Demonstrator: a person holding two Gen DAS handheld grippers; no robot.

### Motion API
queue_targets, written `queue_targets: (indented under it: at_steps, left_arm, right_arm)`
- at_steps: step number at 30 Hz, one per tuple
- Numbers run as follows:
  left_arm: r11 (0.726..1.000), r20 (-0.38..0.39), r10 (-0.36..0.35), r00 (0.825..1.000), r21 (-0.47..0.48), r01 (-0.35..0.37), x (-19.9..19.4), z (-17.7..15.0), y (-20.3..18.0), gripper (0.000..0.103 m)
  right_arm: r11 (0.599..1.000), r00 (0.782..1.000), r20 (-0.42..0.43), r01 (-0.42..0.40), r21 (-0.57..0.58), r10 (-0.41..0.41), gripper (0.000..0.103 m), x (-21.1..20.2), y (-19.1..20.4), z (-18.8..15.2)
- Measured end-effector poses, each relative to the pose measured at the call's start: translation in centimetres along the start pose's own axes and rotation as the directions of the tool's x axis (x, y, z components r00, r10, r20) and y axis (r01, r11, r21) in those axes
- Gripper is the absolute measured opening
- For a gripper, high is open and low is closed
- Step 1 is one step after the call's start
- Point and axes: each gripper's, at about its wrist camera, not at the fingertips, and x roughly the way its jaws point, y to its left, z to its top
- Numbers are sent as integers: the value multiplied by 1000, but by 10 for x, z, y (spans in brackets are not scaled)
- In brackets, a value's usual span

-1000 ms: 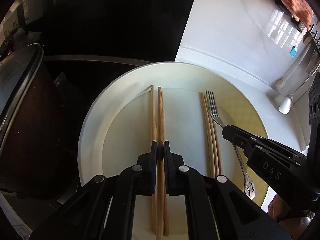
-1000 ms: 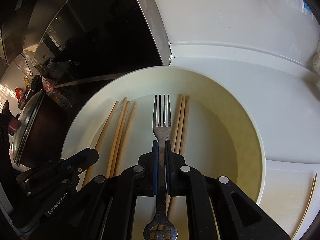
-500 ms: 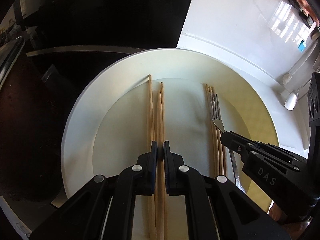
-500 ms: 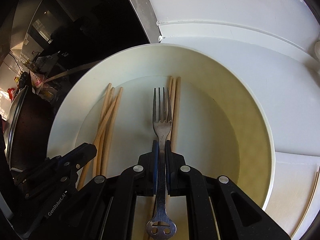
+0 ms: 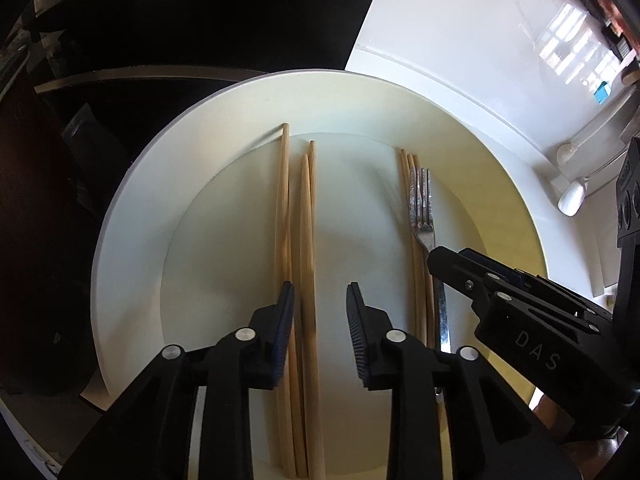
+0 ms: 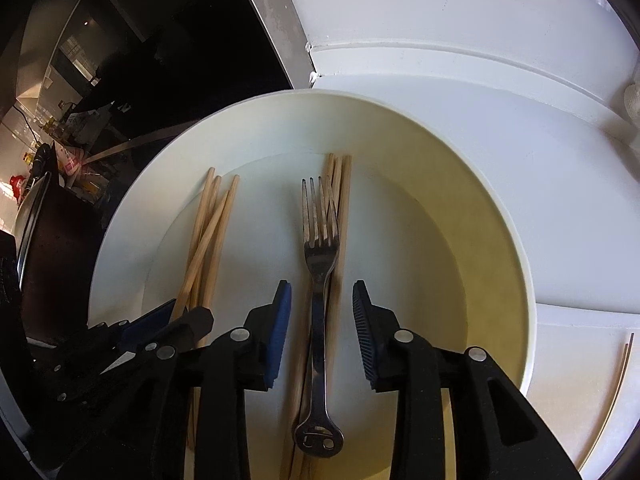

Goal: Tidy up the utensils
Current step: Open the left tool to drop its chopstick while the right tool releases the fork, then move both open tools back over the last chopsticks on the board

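Note:
A round white plate (image 5: 132, 240) (image 6: 500, 240) holds two bundles of wooden chopsticks and a metal fork. My left gripper (image 5: 320, 300) is open over the left chopstick bundle (image 5: 298, 240), which lies on the plate between its fingers. My right gripper (image 6: 322, 300) is open over the fork (image 6: 318, 248), which rests on the right chopstick bundle (image 6: 342, 200). In the left wrist view the fork (image 5: 422, 208) and that bundle (image 5: 412, 200) lie beside the right gripper (image 5: 444, 258). The left bundle (image 6: 208, 232) shows left in the right wrist view.
The plate sits on a white counter (image 5: 460, 60) next to a dark stovetop (image 5: 180, 20). A dark pot with a lid (image 6: 36, 220) stands at the left. White spoon-like utensils (image 5: 572, 196) lie at the far right. Thin sticks (image 6: 624, 364) lie on the counter right of the plate.
Both grippers have opened. The left one let go of the chopsticks and the right one let go of the fork; both now lie on the plate.

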Motion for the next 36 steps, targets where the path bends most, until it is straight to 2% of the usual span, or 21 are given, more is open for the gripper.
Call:
queue_targets:
  at_steps: [1,2,3,8,10,14,17,22,25,27,32,36]
  left_arm:
    - [1000,7,13,1000,6,-13,-3,-1,-1,43]
    - [999,20,37,999,13,-38,-7,-2,-2,64]
    - [999,39,39,998,18,-40,-12,-4,-2,70]
    - [999,70,49,996,9,-50,-33,-8,5,76]
    - [998,89,62,994,9,-63,-41,-9,7,79]
    - [995,137,84,987,36,-90,-62,-16,7,88]
    - [995,168,73,983,53,-83,-78,-24,8,95]
    - [993,195,27,981,105,-48,-92,-36,-5,96]
    - [990,203,-32,979,144,2,-94,-42,-22,96]
    - [984,203,-55,978,176,19,-95,-47,-39,96]
    - [964,179,-133,975,253,85,-93,-66,-92,96]
    - [953,169,-163,972,282,110,-94,-90,-131,96]
  right_arm:
    - [1000,1000,13,3,-5,-3,31,-4,0,0]
    - [1000,1000,27,8,-8,-8,31,-9,-1,0]
    - [1000,999,42,11,-7,-11,32,-14,-2,-1]
    - [1000,992,124,1,30,-5,39,-42,-14,-9]
    - [999,988,155,1,36,-7,46,-54,-16,-18]
    - [999,976,216,-3,49,-7,54,-75,-20,-36]
    - [997,968,249,14,69,-31,58,-93,-21,-58]
    - [988,953,279,83,130,-116,59,-113,-33,-100]
    - [972,949,265,121,199,-172,59,-125,-49,-126]
    - [960,945,252,148,238,-208,59,-135,-63,-143]
    - [916,918,248,219,338,-310,61,-163,-107,-188]
    - [885,902,235,254,389,-362,61,-182,-144,-217]
